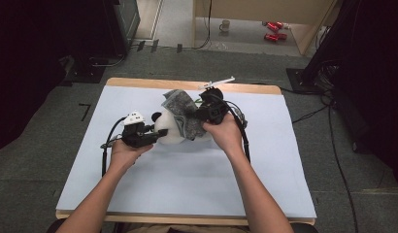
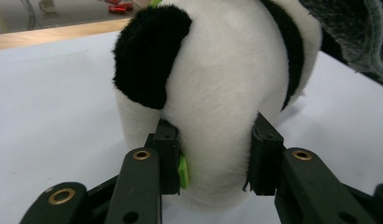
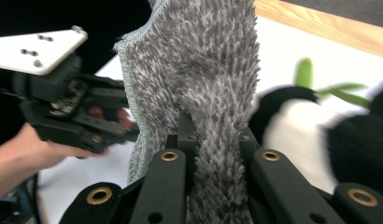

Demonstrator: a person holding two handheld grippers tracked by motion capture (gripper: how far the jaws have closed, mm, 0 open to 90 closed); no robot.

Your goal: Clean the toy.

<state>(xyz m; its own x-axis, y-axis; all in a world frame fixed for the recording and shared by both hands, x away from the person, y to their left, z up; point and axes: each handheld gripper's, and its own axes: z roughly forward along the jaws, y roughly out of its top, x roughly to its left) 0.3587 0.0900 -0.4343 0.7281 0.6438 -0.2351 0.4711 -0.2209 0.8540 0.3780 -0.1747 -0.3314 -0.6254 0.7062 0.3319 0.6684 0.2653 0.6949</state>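
Black jaws of our left gripper [image 2: 216, 163] pinch the plush panda [image 2: 217, 93], round and white-furred, mid-table with bare white table [image 1: 187, 184] all around. Just beside the panda, our right gripper [image 3: 213, 140] clamps the shaggy grey cloth [image 3: 203, 70].

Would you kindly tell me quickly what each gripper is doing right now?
Left gripper: jaws closed on the panda plush toy.
Right gripper: jaws closed on the grey fluffy cloth.
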